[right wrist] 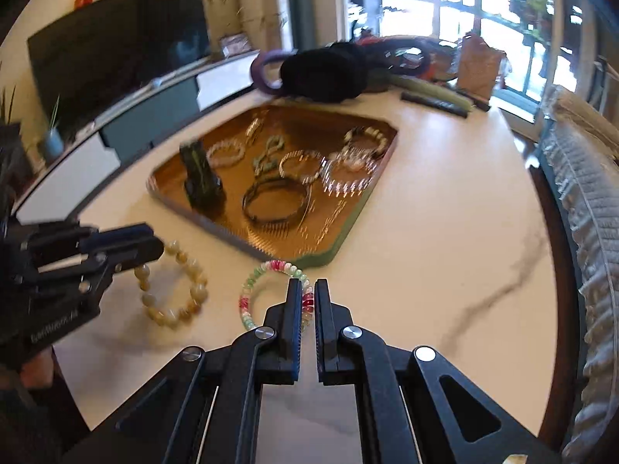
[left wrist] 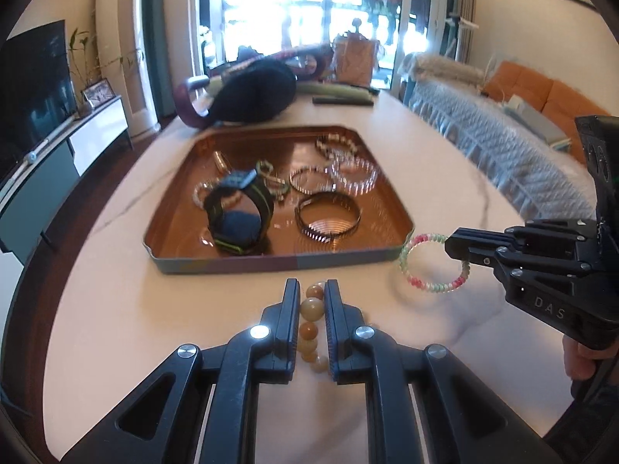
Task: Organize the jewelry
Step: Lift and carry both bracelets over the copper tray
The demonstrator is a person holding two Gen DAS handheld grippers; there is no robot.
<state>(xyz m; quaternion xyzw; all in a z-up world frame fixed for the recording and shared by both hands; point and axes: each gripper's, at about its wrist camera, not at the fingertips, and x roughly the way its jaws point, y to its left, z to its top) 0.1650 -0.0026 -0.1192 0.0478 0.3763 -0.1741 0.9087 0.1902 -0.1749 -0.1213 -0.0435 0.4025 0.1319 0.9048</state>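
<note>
Amber-bead bracelet (left wrist: 312, 328) sits pinched in the left gripper (left wrist: 312, 294), and the right gripper (right wrist: 308, 294) is clamped on the pink-green bracelet (right wrist: 271, 290), both near the table (right wrist: 425, 251) front edge. Farther back, the copper tray (left wrist: 193, 266) is crowded, so a sloppy drop could tangle with the bangles (left wrist: 328, 216).

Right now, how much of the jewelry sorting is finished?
Mostly done: the copper tray already holds several bracelets and a watch. In hand: the left claw grips a yellow bead bracelet, the right claw a pink-green bracelet. Both are outside the tray; placing them appears to be all that's left.
</note>
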